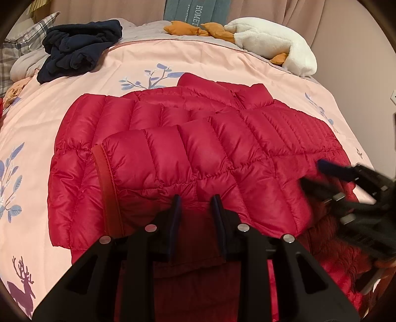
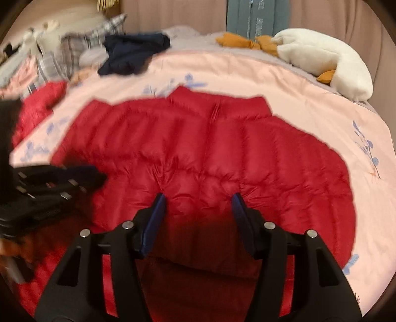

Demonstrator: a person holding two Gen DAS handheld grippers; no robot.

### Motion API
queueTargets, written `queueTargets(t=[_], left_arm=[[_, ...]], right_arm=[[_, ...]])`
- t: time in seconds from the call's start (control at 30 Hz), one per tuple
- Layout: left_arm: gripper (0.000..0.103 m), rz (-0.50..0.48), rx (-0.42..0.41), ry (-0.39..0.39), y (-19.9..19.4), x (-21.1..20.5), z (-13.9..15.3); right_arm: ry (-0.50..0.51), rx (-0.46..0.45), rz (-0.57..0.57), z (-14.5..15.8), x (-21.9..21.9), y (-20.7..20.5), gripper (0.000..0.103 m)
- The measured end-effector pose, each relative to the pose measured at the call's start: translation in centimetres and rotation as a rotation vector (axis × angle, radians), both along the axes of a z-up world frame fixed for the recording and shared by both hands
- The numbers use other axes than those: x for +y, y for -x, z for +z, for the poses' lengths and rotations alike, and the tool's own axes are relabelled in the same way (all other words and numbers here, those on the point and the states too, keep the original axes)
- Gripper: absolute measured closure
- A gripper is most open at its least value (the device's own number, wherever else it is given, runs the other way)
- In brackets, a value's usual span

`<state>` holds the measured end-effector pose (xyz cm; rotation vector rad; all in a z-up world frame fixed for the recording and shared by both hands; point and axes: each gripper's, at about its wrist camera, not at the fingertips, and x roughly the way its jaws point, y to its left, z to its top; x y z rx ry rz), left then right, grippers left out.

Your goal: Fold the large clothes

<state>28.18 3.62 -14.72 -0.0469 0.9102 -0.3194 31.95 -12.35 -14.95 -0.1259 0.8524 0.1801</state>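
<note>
A red quilted puffer jacket (image 1: 198, 148) lies spread on the pink bedspread (image 1: 123, 64), collar toward the far side, with one sleeve folded across its body, cuff (image 1: 106, 178) at the left. My left gripper (image 1: 195, 200) is open, fingertips just above the jacket's near part, nothing between them. My right gripper (image 2: 198, 198) is open over the jacket (image 2: 210, 153), empty. The right gripper also shows blurred at the right of the left wrist view (image 1: 346, 188); the left gripper shows blurred at the left of the right wrist view (image 2: 57, 183).
A dark navy garment (image 1: 79, 49) lies bunched at the far left of the bed. A white and orange plush toy (image 1: 272, 42) lies at the far right. A teal cushion (image 1: 198, 12) leans on the curtain. Plaid pillows (image 1: 27, 42) sit far left.
</note>
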Motion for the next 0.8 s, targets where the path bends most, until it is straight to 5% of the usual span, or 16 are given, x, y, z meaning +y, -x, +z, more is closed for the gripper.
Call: queueTargets(t=[0.13, 0.4, 0.63, 0.8], left_arm=[[0.074, -0.001, -0.001, -0.005, 0.0, -0.1, -0.1], [0.074, 0.000, 0.002, 0.003, 0.0, 0.0, -0.1], [0.074, 0.001, 0.003, -0.005, 0.0, -0.1, -0.1], [0.074, 0.001, 0.009, -0.009, -0.1, -0.1, 0.0]], right_arm=[[0.009, 0.016, -0.009, -0.9, 0.3, -0.3, 0.043], [-0.079, -0.051, -0.053, 2.4, -3.1, 2.0, 0.039], [-0.053, 0.033, -0.123, -0.7, -5.6, 1.0, 0.038], [-0.058, 0.012, -0.122, 0.4, -5.1, 1.7, 0.038]])
